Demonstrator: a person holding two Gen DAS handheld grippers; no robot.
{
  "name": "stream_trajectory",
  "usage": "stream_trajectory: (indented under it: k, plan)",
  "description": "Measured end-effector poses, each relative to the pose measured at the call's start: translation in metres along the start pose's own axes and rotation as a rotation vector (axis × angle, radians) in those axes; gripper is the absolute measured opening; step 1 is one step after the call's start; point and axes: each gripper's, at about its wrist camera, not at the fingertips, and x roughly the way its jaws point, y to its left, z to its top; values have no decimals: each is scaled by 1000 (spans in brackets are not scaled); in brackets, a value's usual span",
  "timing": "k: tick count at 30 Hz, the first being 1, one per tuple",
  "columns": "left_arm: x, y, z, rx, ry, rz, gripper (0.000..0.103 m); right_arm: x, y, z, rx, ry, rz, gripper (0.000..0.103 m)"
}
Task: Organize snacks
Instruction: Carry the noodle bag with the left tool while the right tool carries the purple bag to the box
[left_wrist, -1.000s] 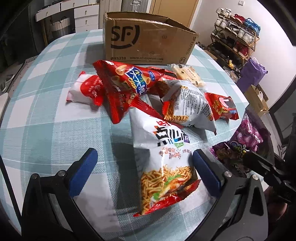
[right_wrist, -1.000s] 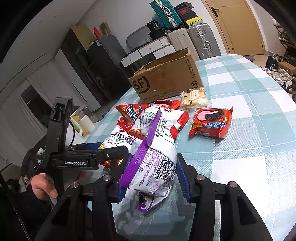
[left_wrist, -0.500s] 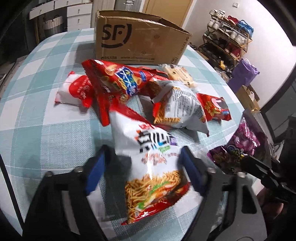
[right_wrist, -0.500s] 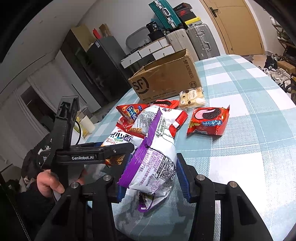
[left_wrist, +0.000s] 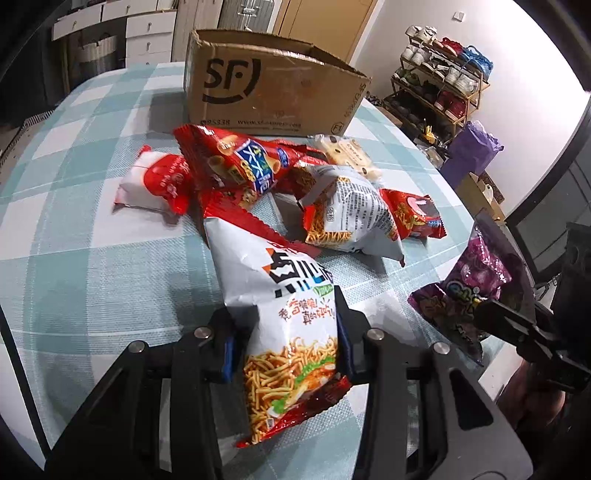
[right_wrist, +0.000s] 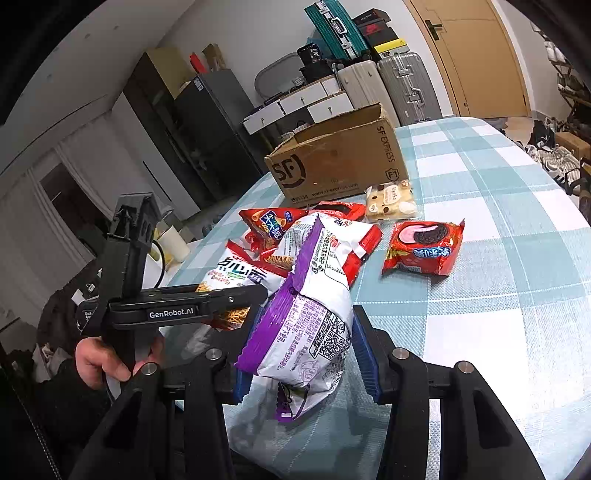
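Observation:
My left gripper (left_wrist: 284, 336) is shut on a white and red noodle snack bag (left_wrist: 284, 295), squeezing its lower half just above the table. My right gripper (right_wrist: 303, 350) is shut on a purple and white snack bag (right_wrist: 310, 314), which also shows at the right of the left wrist view (left_wrist: 476, 284). A pile of snacks lies beyond: a red chip bag (left_wrist: 243, 166), a second noodle bag (left_wrist: 351, 218), a red and white pack (left_wrist: 155, 181), a red cookie pack (right_wrist: 424, 247) and a pale biscuit pack (right_wrist: 391, 199). An open SF cardboard box (left_wrist: 266, 96) stands behind them.
The table has a teal and white checked cloth (left_wrist: 92, 258). A shoe rack (left_wrist: 443, 81) and a purple bag (left_wrist: 469, 147) stand off its far right side. Suitcases (right_wrist: 399, 85) and drawers stand behind the box. The left gripper's body (right_wrist: 166, 310) reaches in from the left.
My left gripper has closed on the noodle snack bag, which was lying between its open jaws a second ago. My right gripper still holds the purple bag in about the same place.

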Motion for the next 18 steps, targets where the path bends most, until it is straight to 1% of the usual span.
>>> stream_trajectory:
  k: [10, 15, 18]
  plan:
    - [-28, 8, 5, 4, -51, -5, 38, 2, 12, 12, -35, -8, -4, 47]
    - [-41, 11, 14, 11, -81, -3, 38, 4, 16, 25, -40, -19, 2, 47]
    - [-47, 13, 21, 24, -95, 1, 38, 8, 20, 35, -63, -24, -9, 47]
